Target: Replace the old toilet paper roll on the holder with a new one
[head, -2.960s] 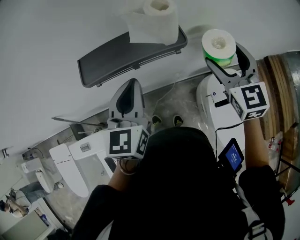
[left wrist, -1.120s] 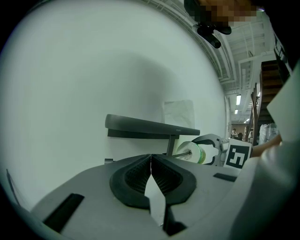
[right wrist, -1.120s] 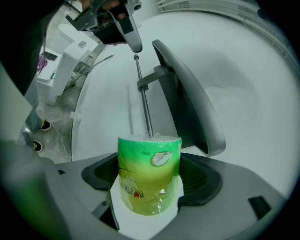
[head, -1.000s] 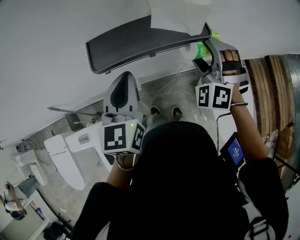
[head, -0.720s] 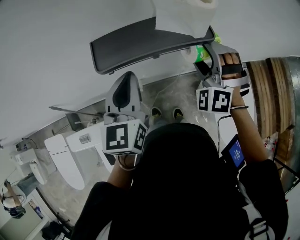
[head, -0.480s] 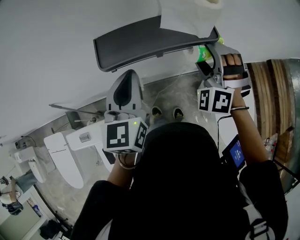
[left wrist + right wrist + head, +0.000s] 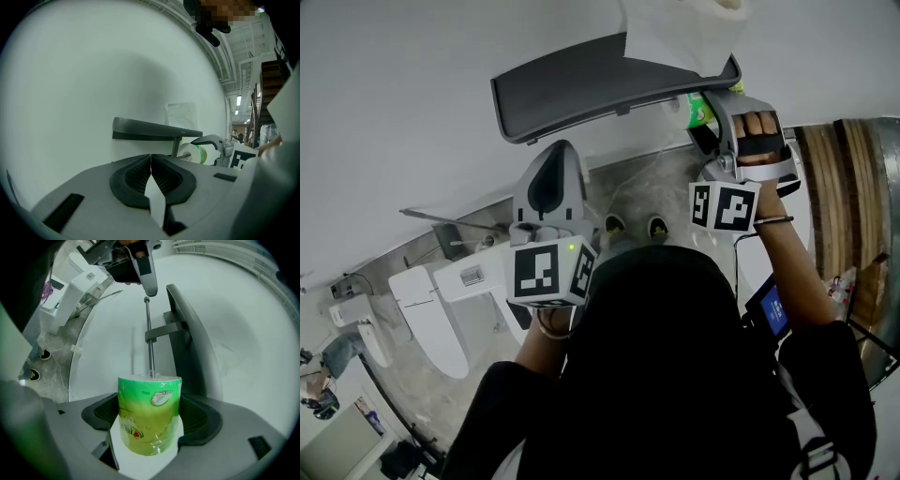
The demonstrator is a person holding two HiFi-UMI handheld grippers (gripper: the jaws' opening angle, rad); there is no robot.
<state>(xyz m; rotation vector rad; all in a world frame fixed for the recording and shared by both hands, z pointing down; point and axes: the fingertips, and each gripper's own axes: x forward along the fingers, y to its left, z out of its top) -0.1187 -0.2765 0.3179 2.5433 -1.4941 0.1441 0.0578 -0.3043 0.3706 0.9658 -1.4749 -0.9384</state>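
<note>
Dark grey plastic wall shelf [image 7: 600, 84], top side loaded.
I see one white toilet paper roll [image 7: 680, 28] sitting on its right end.

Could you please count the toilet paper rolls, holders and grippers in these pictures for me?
Toilet paper rolls: 2 (green-wrapped roll held in the right gripper; unwrapped white roll on top of the holder)
Holder: 1
Grippers: 2 (the right gripper, and the left gripper, shut and empty)
Total: 5
</note>
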